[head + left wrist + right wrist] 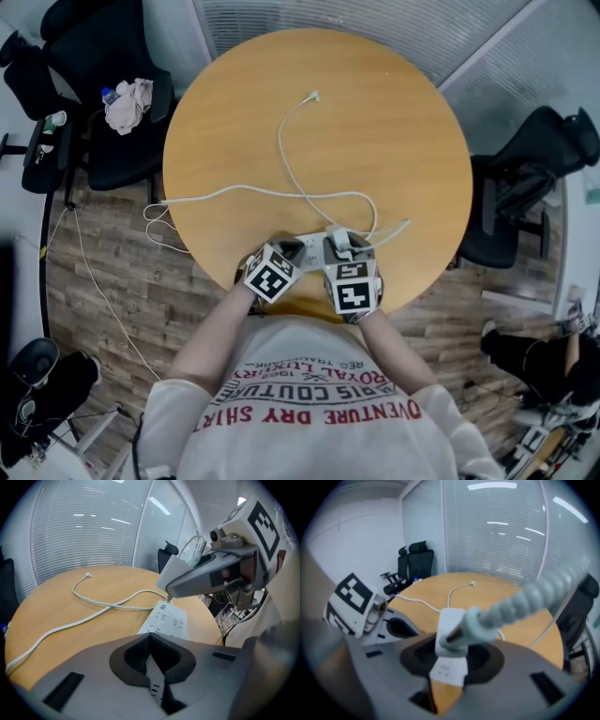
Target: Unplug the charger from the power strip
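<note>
A white power strip (309, 249) lies near the front edge of the round wooden table (394, 141). My left gripper (286, 251) is shut, its tips (151, 641) resting on the strip's near end (166, 620). My right gripper (339, 246) is shut on the white charger (450, 630), whose ribbed cable (525, 599) runs off to the right. In the left gripper view the charger (180, 569) hangs tilted over the strip's far end with a prong (168, 599) showing. The strip (449, 671) lies under the charger in the right gripper view.
White cables (281, 159) loop across the table; one (155, 220) hangs off its left edge. Black office chairs stand at the left (112, 84) and right (534, 178); the left one holds a cloth (127, 103). My torso is close behind the grippers.
</note>
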`<state>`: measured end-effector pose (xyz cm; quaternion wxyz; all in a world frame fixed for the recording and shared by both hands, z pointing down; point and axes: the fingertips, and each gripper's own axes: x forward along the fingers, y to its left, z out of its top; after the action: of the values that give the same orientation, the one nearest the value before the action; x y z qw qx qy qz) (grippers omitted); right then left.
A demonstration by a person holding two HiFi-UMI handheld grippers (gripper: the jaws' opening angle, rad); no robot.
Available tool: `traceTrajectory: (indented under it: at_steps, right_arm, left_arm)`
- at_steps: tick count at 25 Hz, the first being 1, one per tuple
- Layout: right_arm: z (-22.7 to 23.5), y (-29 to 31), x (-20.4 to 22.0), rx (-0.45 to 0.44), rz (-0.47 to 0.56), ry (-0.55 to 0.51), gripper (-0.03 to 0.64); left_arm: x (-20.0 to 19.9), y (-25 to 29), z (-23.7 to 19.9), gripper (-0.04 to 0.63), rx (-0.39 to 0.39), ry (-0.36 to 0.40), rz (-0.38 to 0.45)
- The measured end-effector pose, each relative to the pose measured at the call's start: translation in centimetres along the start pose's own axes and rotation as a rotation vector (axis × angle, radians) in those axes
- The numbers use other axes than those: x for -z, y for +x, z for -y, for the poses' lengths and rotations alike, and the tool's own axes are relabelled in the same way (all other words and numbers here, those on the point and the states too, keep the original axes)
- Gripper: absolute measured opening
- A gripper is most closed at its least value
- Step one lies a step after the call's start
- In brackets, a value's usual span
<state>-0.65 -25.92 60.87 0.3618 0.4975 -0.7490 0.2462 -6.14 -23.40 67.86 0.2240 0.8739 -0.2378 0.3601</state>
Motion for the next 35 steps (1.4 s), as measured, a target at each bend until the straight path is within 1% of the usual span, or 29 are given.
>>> traceTrajectory:
  at_steps: [2,3,6,8,10,13,15,18,21,24,27,32,35]
  right_arm:
    - [0.2,-1.2,-0.8,0.004,0.043,-0.027,0.156]
    - [0.4,-1.7,-1.3,0.007,0.067,-0.036,0.156]
    - [1.1,-3.3,-2.8,0.003,0.129,-0.029,0.156]
    - [1.4,-4.3,-3.5,-0.003,0.16,-0.026,0.156]
    - [1.6,-5.0,-4.1,-0.016,0.18,-0.034,0.156]
    - [1.2,-5.8,-5.4,-0.043,0.219,-0.055,0.156]
    - [0.9,-6.4,-6.4,-0.055,0.255,-0.071,0.156]
    - [0.4,-7.9,-8.4,-0.065,0.33,-0.08,0.156]
    - [-0.4,-9.7,-10.9,-0.094,0.431,-0.056,0.156]
    - [-0.8,-11.7,-12.6,-0.11,0.516,-0.041,0.156]
    - [-0.9,-13.3,-13.9,-0.118,0.586,-0.048,0.156]
    - [-1.6,-14.7,-15.2,-0.15,0.643,-0.047,0.156]
    - [-1.6,-15.4,-15.8,-0.165,0.682,-0.06,0.156]
  left_arm:
    - [-0.1,0.0,0.0,0.034,-0.001,0.005,0.02]
    - [-0.2,0.0,-0.2,0.034,-0.001,-0.006,0.033]
    - [-0.7,-0.8,-0.9,0.034,-0.013,-0.083,0.081]
    - [-0.8,-1.8,-1.5,0.034,-0.048,-0.108,0.106]
    - [-1.1,-2.9,-1.9,0.034,-0.086,-0.096,0.134]
    - [-2.9,-4.9,-1.9,0.034,-0.119,-0.091,0.21]
    - [-5.1,-6.8,-1.4,0.034,-0.124,-0.089,0.284]
    - [-9.3,-10.4,-0.4,0.034,-0.126,-0.065,0.419]
    - [-13.0,-14.4,-0.3,0.034,-0.157,-0.046,0.545]
    - [-15.7,-18.5,-0.2,0.034,-0.194,-0.026,0.646]
    - [-17.5,-21.7,-0.2,0.034,-0.226,0.002,0.711]
    - [-18.7,-25.7,-0.6,0.034,-0.289,0.022,0.776]
    - [-19.5,-27.1,-0.5,0.034,-0.309,0.026,0.812]
